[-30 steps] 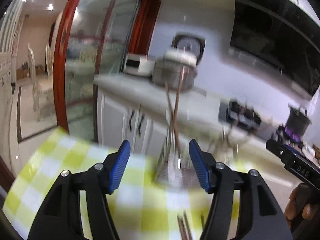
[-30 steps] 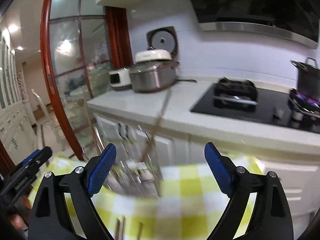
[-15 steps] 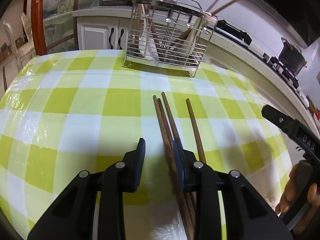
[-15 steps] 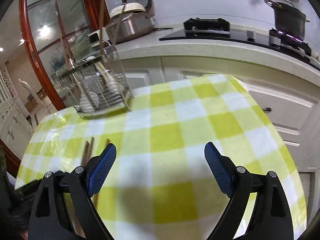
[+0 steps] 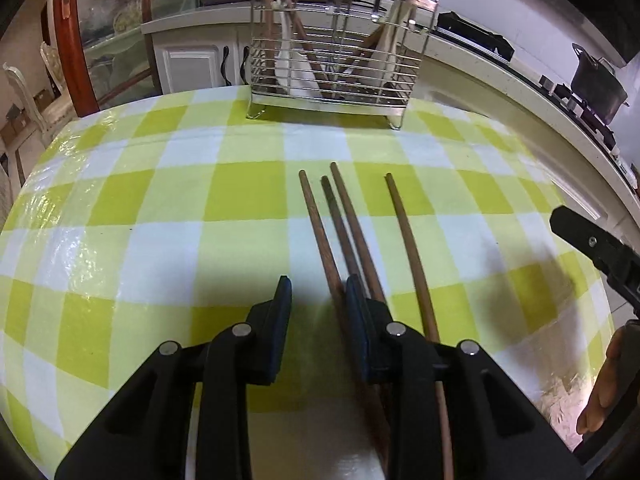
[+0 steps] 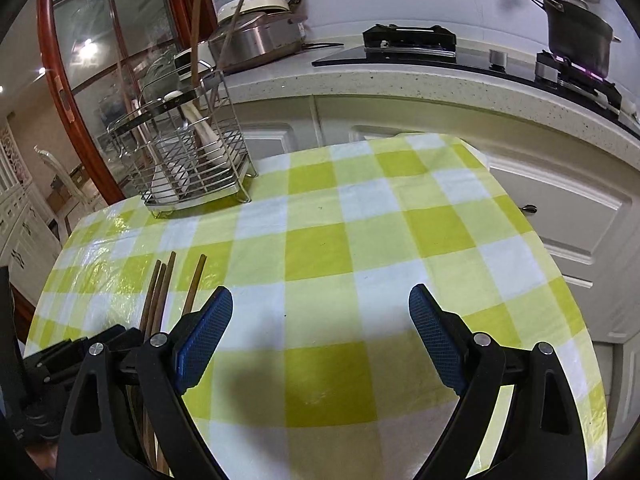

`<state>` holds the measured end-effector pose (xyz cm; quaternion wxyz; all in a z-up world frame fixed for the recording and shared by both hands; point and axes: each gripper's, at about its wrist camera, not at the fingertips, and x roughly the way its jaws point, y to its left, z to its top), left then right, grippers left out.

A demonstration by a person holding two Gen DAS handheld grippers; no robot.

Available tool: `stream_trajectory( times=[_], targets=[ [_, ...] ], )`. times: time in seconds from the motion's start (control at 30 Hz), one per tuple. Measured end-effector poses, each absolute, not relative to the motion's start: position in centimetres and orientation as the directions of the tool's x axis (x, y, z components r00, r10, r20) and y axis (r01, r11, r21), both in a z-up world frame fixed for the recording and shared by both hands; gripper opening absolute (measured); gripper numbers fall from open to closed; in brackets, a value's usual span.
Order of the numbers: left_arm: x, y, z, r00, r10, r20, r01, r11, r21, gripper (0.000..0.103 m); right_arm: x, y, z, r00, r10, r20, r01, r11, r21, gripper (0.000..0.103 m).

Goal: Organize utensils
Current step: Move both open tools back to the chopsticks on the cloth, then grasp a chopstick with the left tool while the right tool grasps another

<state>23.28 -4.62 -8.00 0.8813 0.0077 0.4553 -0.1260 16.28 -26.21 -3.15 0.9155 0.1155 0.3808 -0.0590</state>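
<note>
Several brown wooden chopsticks (image 5: pixel 348 232) lie side by side on the green-and-white checked tablecloth (image 5: pixel 160 208); they also show at the left of the right wrist view (image 6: pixel 164 284). My left gripper (image 5: pixel 318 292) is low over the cloth, partly open, with nothing between its fingers; its right finger (image 5: pixel 356 320) lies over the leftmost chopsticks. A wire utensil rack (image 5: pixel 336 52) with chopsticks and white spoons in it stands at the table's far edge, also in the right wrist view (image 6: pixel 188 156). My right gripper (image 6: pixel 320 320) is wide open and empty above the cloth.
A white kitchen counter (image 6: pixel 400 84) runs behind the table with a rice cooker (image 6: pixel 256 36), a stove (image 6: pixel 408 40) and a black pot (image 6: pixel 576 36). The table's right edge (image 6: pixel 552 248) drops off near white cabinet doors.
Both grippers have tilted down from the counter toward the table. My left gripper has narrowed and moved in low beside the chopsticks. My right gripper stays wide open.
</note>
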Motion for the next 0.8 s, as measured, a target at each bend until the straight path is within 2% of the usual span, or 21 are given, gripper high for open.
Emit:
stream_trajectory(
  times=[0.33,0.47,0.5,0.53,0.6,0.8],
  targets=[
    [24.9,-2.1,-7.8,0.538,-0.144,-0.831,0.166,0.984,-0.063,0.029,17.0,-24.3,-3.8,0.661,-0.019,-0.750,0.155,0.982,0.111,0.084],
    [25.4,-3.3,-7.9,0.538,-0.089,-0.838,0.168,0.986,0.003,0.029,17.2,-23.2,-4.0,0.649,-0.019,-0.760,0.129,0.988,0.085,0.084],
    [25.3,-3.6,-8.0,0.541,-0.072,-0.838,0.171,0.985,0.026,0.028,17.2,-22.9,-4.0,0.646,-0.022,-0.763,0.123,0.989,0.075,0.084],
    [25.2,-4.0,-8.0,0.544,-0.069,-0.836,0.184,0.982,0.039,0.020,17.1,-22.7,-4.0,0.645,-0.025,-0.764,0.120,0.990,0.069,0.084],
    [25.0,-4.6,-7.9,0.546,-0.064,-0.836,0.211,0.975,0.063,0.012,17.2,-22.3,-4.0,0.640,-0.028,-0.768,0.116,0.991,0.060,0.084],
    [24.8,-3.1,-7.8,0.547,-0.068,-0.834,0.197,0.979,0.049,0.008,17.5,-20.6,-4.3,0.614,-0.018,-0.789,0.076,0.996,0.037,0.084]
  ],
)
